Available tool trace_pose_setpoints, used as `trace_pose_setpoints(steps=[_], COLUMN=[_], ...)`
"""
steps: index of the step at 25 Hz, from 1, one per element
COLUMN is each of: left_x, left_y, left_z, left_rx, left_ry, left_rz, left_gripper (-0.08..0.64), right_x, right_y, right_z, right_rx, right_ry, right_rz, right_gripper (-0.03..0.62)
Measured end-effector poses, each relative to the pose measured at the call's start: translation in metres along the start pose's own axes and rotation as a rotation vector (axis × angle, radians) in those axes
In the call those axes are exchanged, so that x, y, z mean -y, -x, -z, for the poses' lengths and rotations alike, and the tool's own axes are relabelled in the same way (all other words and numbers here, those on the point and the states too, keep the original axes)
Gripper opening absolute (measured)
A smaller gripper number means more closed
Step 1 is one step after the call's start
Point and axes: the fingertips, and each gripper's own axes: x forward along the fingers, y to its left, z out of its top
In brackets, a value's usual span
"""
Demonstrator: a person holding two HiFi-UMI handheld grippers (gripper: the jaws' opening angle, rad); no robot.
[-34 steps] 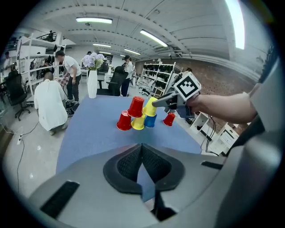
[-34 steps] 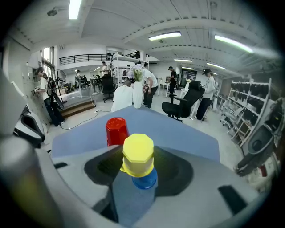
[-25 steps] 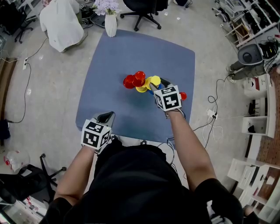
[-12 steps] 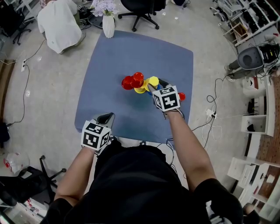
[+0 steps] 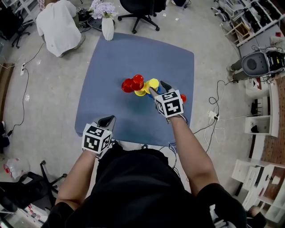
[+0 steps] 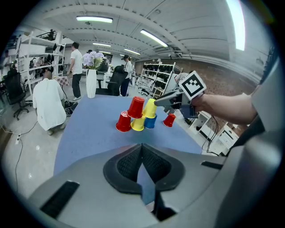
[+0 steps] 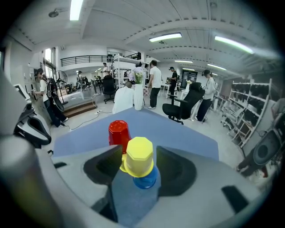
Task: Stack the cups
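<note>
In the head view we found the table (image 5: 133, 58) at mid-frame, with the cluster of cups (image 5: 140, 85) near its centre, two cups sitting upon a row of three. A lone cup (image 5: 183, 98) stood apart to the cluster's right. The vase (image 5: 107, 27) stood at the table's upper-left corner, a chair (image 5: 141, 6) stood beyond the top edge, and a crouching person (image 5: 55, 24) was at the upper left.

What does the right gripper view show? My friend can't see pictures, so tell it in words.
The right gripper, whose jaws have just been opening, stands open around an upside-down yellow cup sitting on a blue cup. A red cup stands just behind to the left, all on a blue table.
</note>
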Motion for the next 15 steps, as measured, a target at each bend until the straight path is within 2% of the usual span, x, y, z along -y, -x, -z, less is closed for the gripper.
trace_pose_setpoints(steps=[6,12,15], left_x=[0.008,0.024,0.036], left_y=[-0.006,-0.013,-0.017], left_z=[-0.012,-0.020,-0.020], left_rx=[0.017,0.020,0.016], left_ry=[-0.012,-0.045,-0.062], left_rz=[0.012,0.030,0.046], left_gripper=[0.005,0.005,0.005], right_x=[0.001,0.010,0.011], right_y=[0.029,0.063,0.078], right_z=[0.005,0.034,0.056], right_rx=[0.086,0.146,0.138], right_ry=[-0.063,-0.138,-0.162], right_rz=[-0.001,0.030,0.038], right_gripper=[0.229,0.225,0.197])
